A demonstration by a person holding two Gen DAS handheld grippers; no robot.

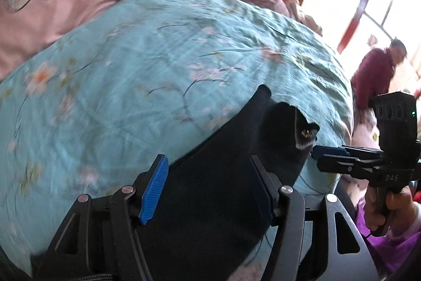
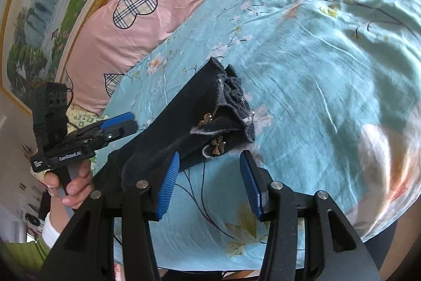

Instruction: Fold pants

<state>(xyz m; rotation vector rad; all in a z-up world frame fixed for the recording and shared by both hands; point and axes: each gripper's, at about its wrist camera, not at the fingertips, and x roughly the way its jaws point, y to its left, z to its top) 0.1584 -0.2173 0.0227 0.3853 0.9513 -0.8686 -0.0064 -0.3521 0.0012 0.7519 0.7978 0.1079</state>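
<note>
Dark navy pants (image 1: pixel 223 175) lie on a turquoise floral bedsheet (image 1: pixel 131 70), with a frilled waistband and small bow buttons (image 2: pixel 217 144). They show in the right wrist view (image 2: pixel 184 123) as a long strip running to the lower left. My left gripper (image 1: pixel 208 183) is open, its blue pads either side of the pants fabric. My right gripper (image 2: pixel 209 178) is open, just short of the waistband end. Each gripper also shows in the other's view: the right one (image 1: pixel 323 156) at the pants' edge, the left one (image 2: pixel 123 124) beside the strip.
A pink pillow with plaid hearts (image 2: pixel 136 17) lies along the far side of the bed. A person in a red top (image 1: pixel 376 75) stands by the bright window at right. The sheet (image 2: pixel 315 70) stretches wide to the right of the pants.
</note>
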